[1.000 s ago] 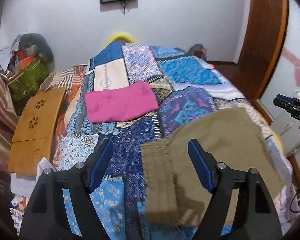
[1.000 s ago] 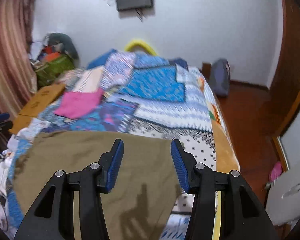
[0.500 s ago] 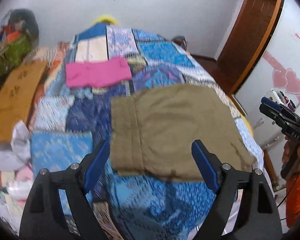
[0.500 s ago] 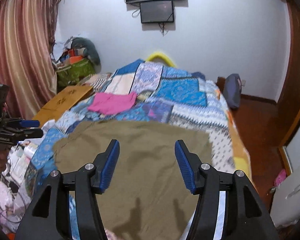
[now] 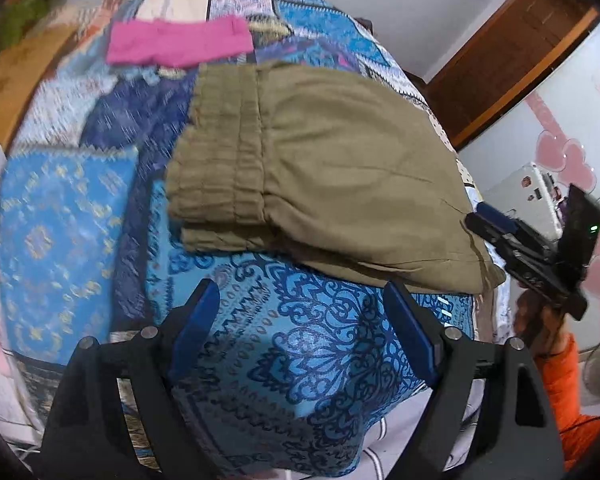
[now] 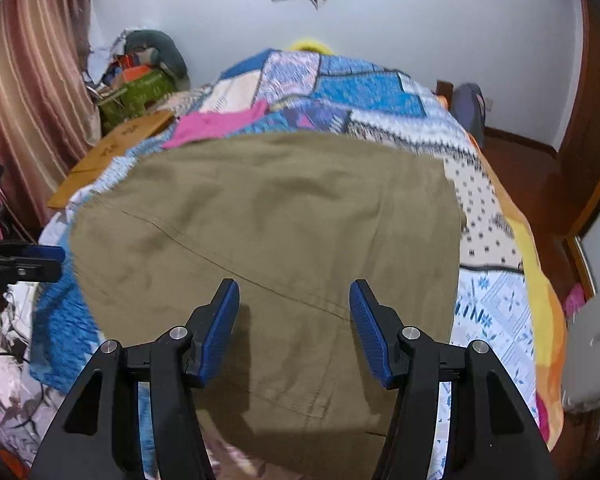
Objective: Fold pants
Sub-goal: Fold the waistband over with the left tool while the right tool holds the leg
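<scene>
Both grippers have pulled back toward the near edge of the bed since half a second ago, so the pants fill more of each view. From the left wrist, the left gripper point(image 5: 302, 314) hangs over bare blue patterned quilt point(image 5: 300, 344), its blue pads spread wide apart and holding nothing, just short of the pants' near edge. A folded pink garment point(image 5: 178, 42) lies beyond the pants toward the head of the bed, well apart from them, and a wooden board point(image 5: 10, 76) leans at the bed's far left side. The olive pants point(image 5: 328, 172) lie flat and doubled over on the quilt, the gathered waistband on the left, layered edges stacked along the near side, a seam running toward the right corner. At that right corner the right gripper point(image 5: 484, 218) shows, close to the cloth; whether it touches is unclear. Open quilt lies left of and in front of the pants. From the right wrist, the right gripper point(image 6: 294, 300) hovers above the pants point(image 6: 268, 224) with its pads wide apart and empty. The pink garment point(image 6: 216, 124) peeks out behind the far edge, the wooden board point(image 6: 112, 152) and a pile of bags sit at left beside a striped curtain point(image 6: 32, 92), and the left gripper point(image 6: 40, 258) shows at the left margin. The pants spread broadly across the near half of the bed, a diagonal seam crossing them, their near edge draping over the bedside. Bare quilt point(image 6: 488, 216) remains to the right before the bed drops to the wooden floor point(image 6: 540, 184).
</scene>
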